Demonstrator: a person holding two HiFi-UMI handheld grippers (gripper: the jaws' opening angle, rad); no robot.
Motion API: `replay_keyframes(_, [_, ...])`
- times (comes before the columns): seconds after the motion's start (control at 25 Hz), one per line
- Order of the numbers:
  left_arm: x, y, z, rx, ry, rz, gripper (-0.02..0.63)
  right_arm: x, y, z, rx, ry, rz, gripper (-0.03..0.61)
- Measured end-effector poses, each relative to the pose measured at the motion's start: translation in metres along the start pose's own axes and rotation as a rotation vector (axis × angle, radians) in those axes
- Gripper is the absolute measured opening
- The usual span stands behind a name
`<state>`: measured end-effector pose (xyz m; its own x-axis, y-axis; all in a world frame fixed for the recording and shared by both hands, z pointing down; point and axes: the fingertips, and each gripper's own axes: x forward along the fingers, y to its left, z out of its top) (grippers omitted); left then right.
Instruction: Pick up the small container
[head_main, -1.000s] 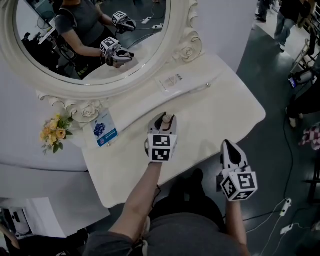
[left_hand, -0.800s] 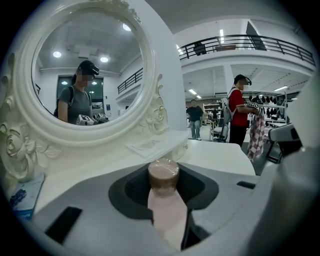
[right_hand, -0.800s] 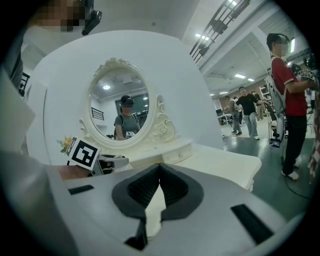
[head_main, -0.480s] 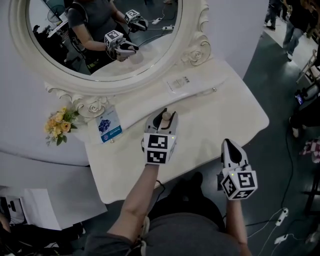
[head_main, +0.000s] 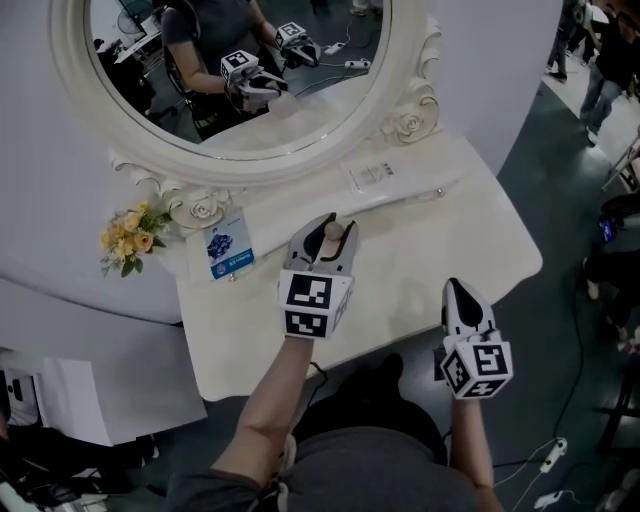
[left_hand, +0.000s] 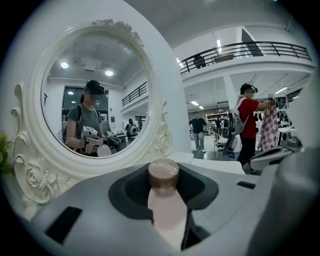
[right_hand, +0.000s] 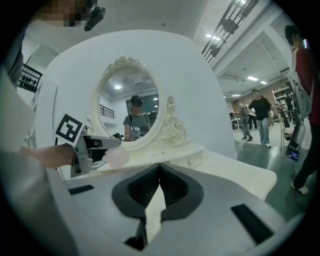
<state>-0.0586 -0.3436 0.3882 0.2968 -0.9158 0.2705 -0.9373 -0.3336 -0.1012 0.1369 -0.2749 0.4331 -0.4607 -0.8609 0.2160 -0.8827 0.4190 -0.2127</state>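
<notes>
The small container (head_main: 335, 236) is a pale pink bottle with a brown cap. My left gripper (head_main: 326, 240) is shut on it over the middle of the white vanity table (head_main: 450, 240). In the left gripper view the container (left_hand: 165, 202) stands upright between the jaws, cap (left_hand: 163, 174) on top. The right gripper view shows the container (right_hand: 118, 156) hanging clear of the tabletop below the left gripper (right_hand: 86, 150). My right gripper (head_main: 458, 294) hovers off the table's front edge, lower right. Its jaws (right_hand: 159, 169) are shut with nothing between them.
An oval mirror in an ornate white frame (head_main: 405, 120) stands at the table's back and reflects the person and both grippers. A yellow flower bunch (head_main: 130, 235) and a blue card (head_main: 229, 247) lie at the left, a flat white box (head_main: 377, 176) at the back. People stand at the right (left_hand: 248, 120).
The left gripper, still holding the container, has shifted slightly left and toward the mirror in the head view as the view itself moved. The right gripper has stayed in place.
</notes>
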Motion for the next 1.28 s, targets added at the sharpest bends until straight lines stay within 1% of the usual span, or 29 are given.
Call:
replay_keyframes(0.12, [-0.009, 0.002, 0.010, -0.002, -0.025, 0.005, 0.130, 0.003, 0.006, 0.002, -0.011, -0.004, 0.018, 0.005])
replay_keyframes(0.36, [-0.026, 0.012, 0.021, -0.022, -0.037, 0.031, 0.130, 0.010, 0.017, 0.009, -0.027, -0.023, 0.052, 0.005])
replay_keyframes(0.52, [-0.038, 0.016, 0.025, -0.016, -0.040, 0.051, 0.130, 0.012, 0.024, 0.014, -0.036, -0.032, 0.074, 0.005])
replay_keyframes(0.76, [-0.049, 0.022, 0.025, -0.013, -0.039, 0.066, 0.130, 0.016, 0.032, 0.019, -0.063, -0.042, 0.092, 0.005])
replay_keyframes(0.96, [-0.056, 0.027, 0.026, -0.011, -0.041, 0.085, 0.130, 0.021, 0.041, 0.023, -0.107, -0.037, 0.108, 0.004])
replay_keyframes(1.28, [-0.064, 0.037, 0.019, -0.020, -0.027, 0.118, 0.130, 0.026, 0.053, 0.029, -0.159, -0.049, 0.138, 0.003])
